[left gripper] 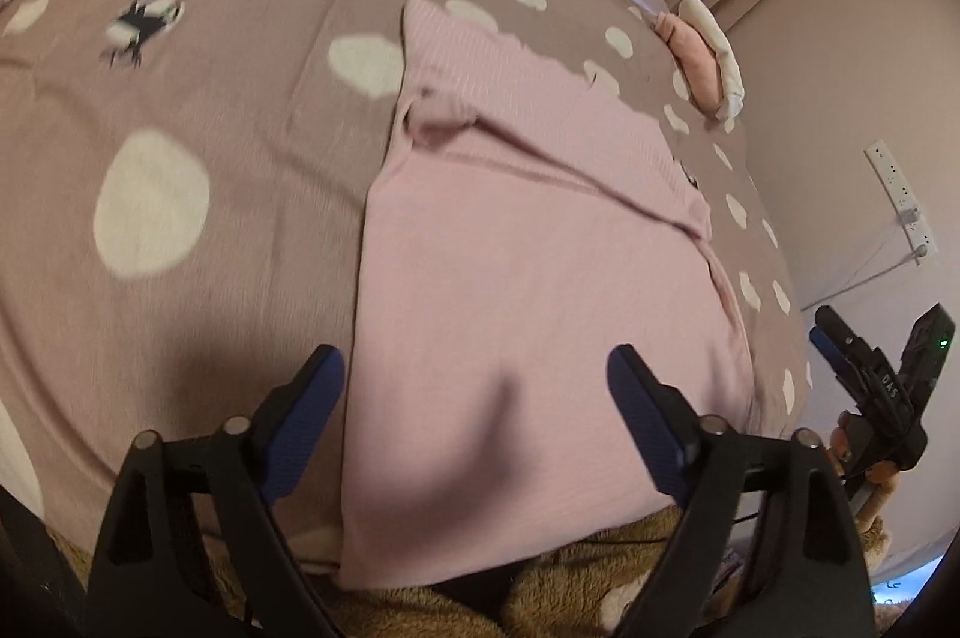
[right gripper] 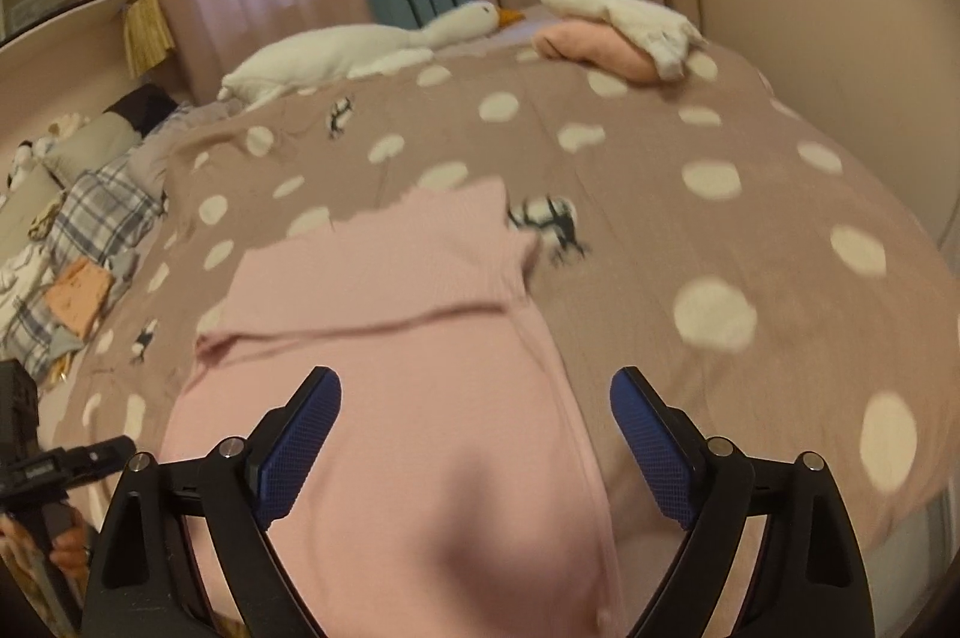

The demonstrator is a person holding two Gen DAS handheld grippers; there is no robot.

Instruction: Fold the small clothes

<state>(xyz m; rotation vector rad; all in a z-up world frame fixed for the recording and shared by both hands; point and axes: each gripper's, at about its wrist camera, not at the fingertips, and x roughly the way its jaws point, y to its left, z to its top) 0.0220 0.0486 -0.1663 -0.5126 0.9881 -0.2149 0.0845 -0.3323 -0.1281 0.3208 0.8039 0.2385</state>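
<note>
A pink ribbed garment (left gripper: 528, 242) lies flat on the spotted bedspread (left gripper: 198, 110), its sleeves folded in across the body. It also shows in the right wrist view (right gripper: 396, 326). My left gripper (left gripper: 474, 380) is open and empty, hovering over the garment's near left part. My right gripper (right gripper: 474, 404) is open and empty, over the garment's near right edge. The right gripper also appears at the right edge of the left wrist view (left gripper: 876, 368).
A stack of folded pink and white clothes (right gripper: 618, 32) lies at the bed's far right corner. A white goose plush (right gripper: 360, 50) lies along the far edge. Plaid bedding (right gripper: 90, 230) sits at the left. A wall with a power strip (left gripper: 900, 200) is to the right.
</note>
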